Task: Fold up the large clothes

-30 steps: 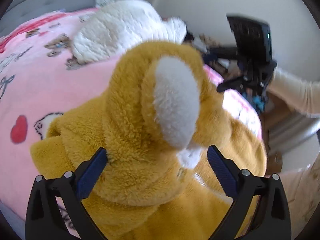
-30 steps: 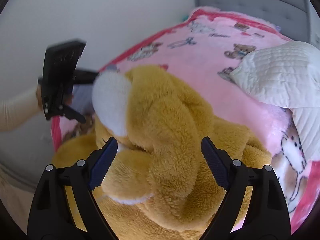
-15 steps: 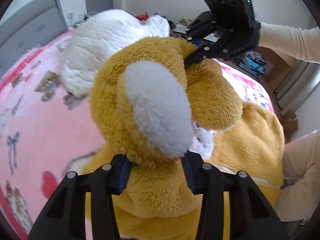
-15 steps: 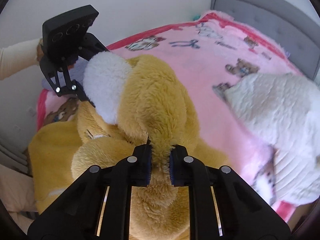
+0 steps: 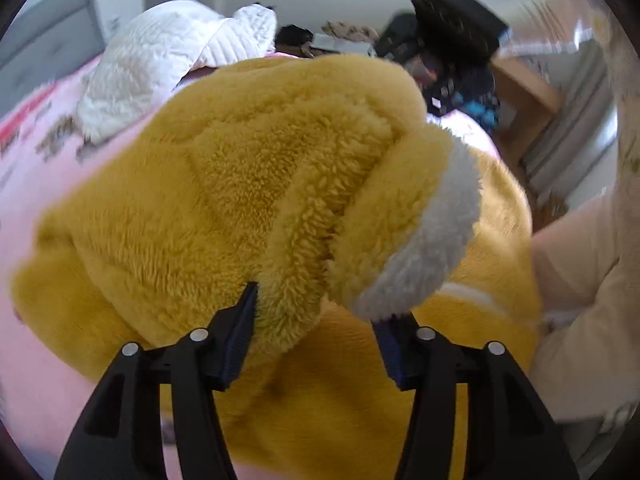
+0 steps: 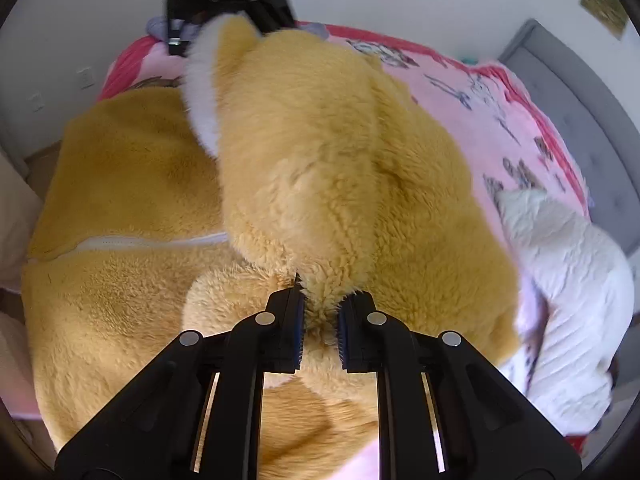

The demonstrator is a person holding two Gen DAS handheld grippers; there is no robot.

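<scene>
A fluffy mustard-yellow hooded garment with white-lined ears lies on a pink blanket. Its hood is lifted and turned over the body. My left gripper is shut on the hood's thick edge beside a white-lined ear; its fingers stand apart around the bulky fleece. My right gripper is shut on a bunched fold of the hood. The garment's body with a white zipper lies flat to the left in the right wrist view. The other gripper shows at the top.
The pink printed blanket covers the bed. A white quilted garment lies beside the yellow one; it also shows in the left wrist view. A grey headboard stands behind. Clutter and a wooden piece stand off the bed.
Both grippers closed on the hood about half a second ago and have since carried it over toward the garment's body. The white ear has swung from facing up to the side.
</scene>
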